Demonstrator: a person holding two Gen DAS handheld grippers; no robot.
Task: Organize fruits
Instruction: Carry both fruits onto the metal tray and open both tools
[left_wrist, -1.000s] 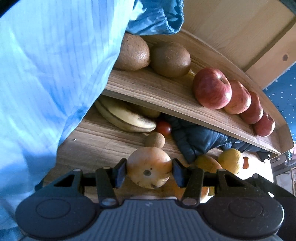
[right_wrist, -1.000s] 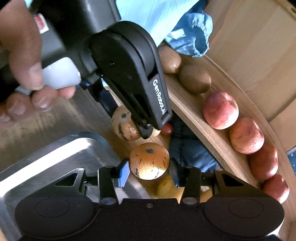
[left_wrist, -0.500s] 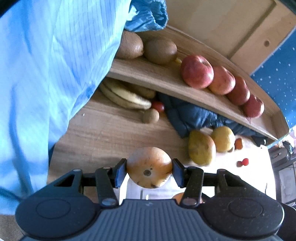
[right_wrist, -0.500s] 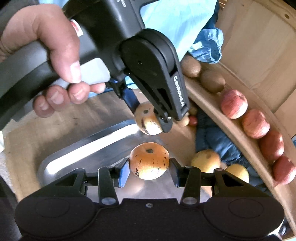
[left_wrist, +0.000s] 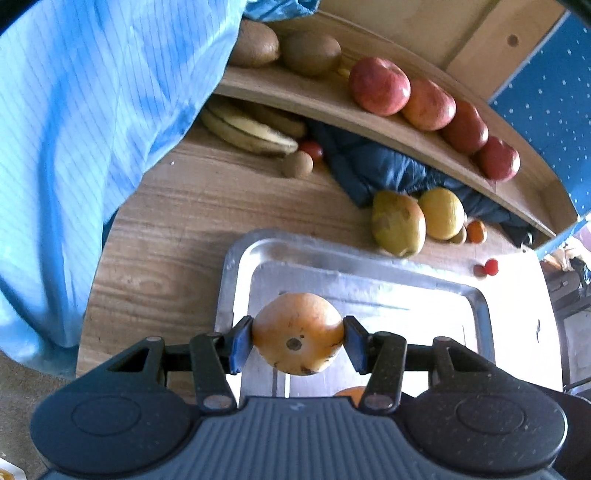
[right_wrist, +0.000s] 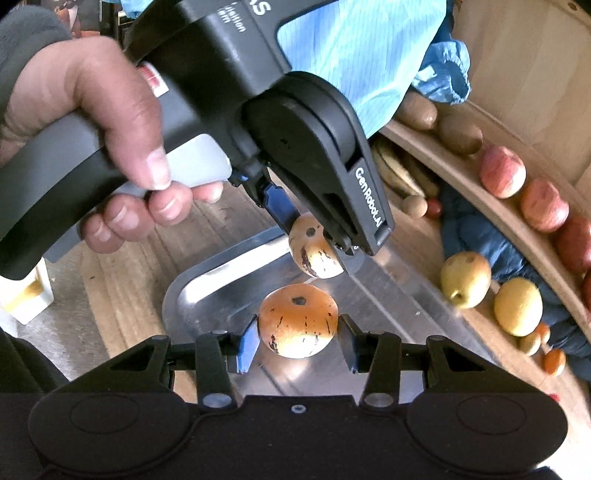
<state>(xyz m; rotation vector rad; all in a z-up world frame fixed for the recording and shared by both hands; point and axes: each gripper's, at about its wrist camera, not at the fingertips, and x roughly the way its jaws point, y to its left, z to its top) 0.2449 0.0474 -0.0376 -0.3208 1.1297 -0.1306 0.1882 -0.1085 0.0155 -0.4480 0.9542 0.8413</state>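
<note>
Bright sun glares white on the metal tray (left_wrist: 369, 291); edges bend round; the hand (right_wrist: 96, 147) looks a bit blurry.

Dark blue padded cloth (left_wrist: 384, 166) under the wooden shelf (left_wrist: 325, 99) — pale blue garment (left_wrist: 92, 110) alongside.

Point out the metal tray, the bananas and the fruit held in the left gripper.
Tray (left_wrist: 236, 280), left wrist view, bare left rim.
Bananas (left_wrist: 251, 134), left wrist view, middle of the top banana.
Held fruit (left_wrist: 297, 332), left wrist view, its centre.
</note>
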